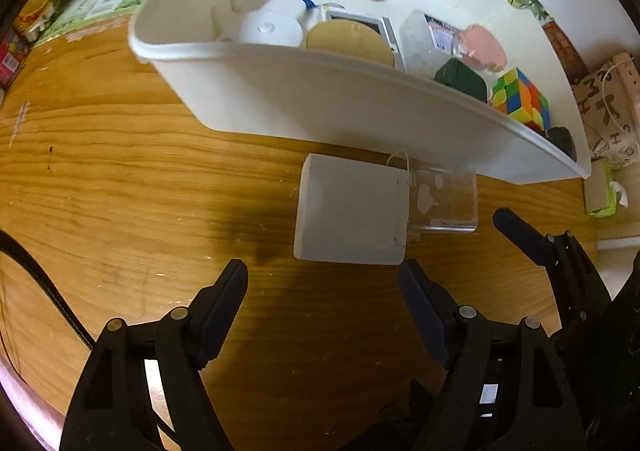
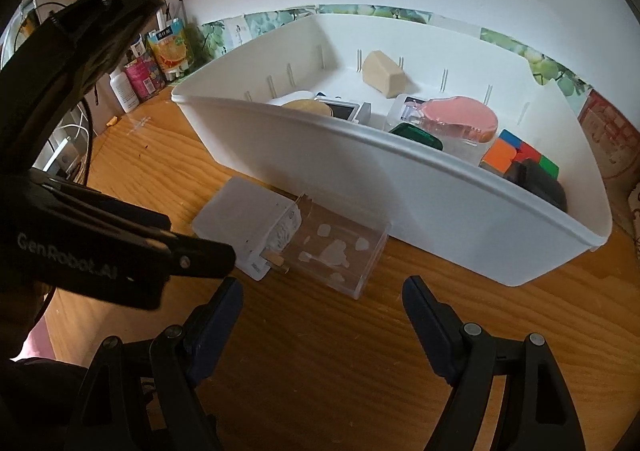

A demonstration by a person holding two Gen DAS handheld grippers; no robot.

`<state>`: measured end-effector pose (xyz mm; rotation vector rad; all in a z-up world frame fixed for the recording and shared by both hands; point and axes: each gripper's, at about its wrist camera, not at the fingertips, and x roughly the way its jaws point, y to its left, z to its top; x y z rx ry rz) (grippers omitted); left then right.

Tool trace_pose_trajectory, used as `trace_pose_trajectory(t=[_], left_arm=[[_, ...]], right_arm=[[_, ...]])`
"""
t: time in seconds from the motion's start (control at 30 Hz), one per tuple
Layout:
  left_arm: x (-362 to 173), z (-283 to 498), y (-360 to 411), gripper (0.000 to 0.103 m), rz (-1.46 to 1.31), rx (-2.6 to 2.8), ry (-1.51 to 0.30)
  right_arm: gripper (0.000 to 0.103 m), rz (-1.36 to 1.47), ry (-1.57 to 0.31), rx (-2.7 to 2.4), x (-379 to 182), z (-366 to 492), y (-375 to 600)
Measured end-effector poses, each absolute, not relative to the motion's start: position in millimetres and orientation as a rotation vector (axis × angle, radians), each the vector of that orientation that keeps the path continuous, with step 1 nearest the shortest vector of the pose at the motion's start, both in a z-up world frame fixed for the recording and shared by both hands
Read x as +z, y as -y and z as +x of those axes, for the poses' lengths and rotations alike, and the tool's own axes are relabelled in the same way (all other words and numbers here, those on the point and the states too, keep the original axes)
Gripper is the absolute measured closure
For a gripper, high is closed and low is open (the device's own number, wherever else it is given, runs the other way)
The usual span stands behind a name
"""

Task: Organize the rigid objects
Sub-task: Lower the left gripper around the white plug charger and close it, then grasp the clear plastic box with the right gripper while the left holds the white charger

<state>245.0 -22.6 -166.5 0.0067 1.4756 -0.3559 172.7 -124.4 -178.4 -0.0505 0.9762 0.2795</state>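
White plastic charger (image 1: 350,211) lies flat on the wooden desk (image 1: 120,179), just ahead of the left gripper (image 1: 322,283) and between its finger lines. Jaws wide apart, nothing held, pads clear of it. Clear plastic cap (image 1: 444,199) sits over the plug end on the charger's right, touching it, just beyond the right finger. White bin (image 1: 320,91) stands right behind both, its near wall almost against them.

Handling, my guess: charger is rigid, light, smooth-sided, so a bit slippery. Best hold is across the two long flat sides at mid-body, not on the cap. Cap looks thin and loose; it may slide off or crack if squeezed.

Right gripper (image 2: 322,291) is also wide open and empty, with the cap (image 2: 336,251) just ahead of it and the charger (image 2: 244,227) ahead-left.

View differences: the left wrist view looks down into the bin: white roll, round tan lid, tan block, pink lid, colour cube (image 1: 520,99). Only the right wrist view shows the metal prongs (image 2: 276,261) inside the cap, the left gripper's body from the side, and the bottles and packets (image 2: 160,59) far left by the wall.
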Motion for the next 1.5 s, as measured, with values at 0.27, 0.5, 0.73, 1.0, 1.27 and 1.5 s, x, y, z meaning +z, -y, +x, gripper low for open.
trace_pose_trajectory(t=[0.27, 0.5, 0.73, 1.0, 1.27, 1.5], left_arm=[[-171.0, 249.7, 30.1, 0.021, 0.025, -0.373, -1.489], [-178.9, 252.6, 35.8, 0.021, 0.063, -0.356, -1.51], [-179.3, 262.0, 38.3, 0.032, 0.05, -0.384, -1.503], [-176.8, 269.9, 41.5, 0.04, 0.034, -0.398, -1.512], [-177.9, 279.3, 12.7, 0.04, -0.035, -0.307, -1.53], [-178.4, 283.5, -13.6, 0.04, -0.09, -0.239, -1.546]], right_arm=[[0.021, -0.056, -0.993, 0.265, -186.7, 178.8, 127.0], [0.021, -0.054, -1.007, 0.242, -193.1, 183.5, 129.1], [0.021, -0.042, -1.006, 0.233, -194.6, 188.3, 132.9], [0.021, -0.051, -0.996, 0.252, -193.6, 194.3, 129.8], [0.021, -0.064, -0.987, 0.278, -192.2, 197.6, 123.4], [0.021, -0.088, -0.982, 0.294, -193.0, 208.5, 113.2]])
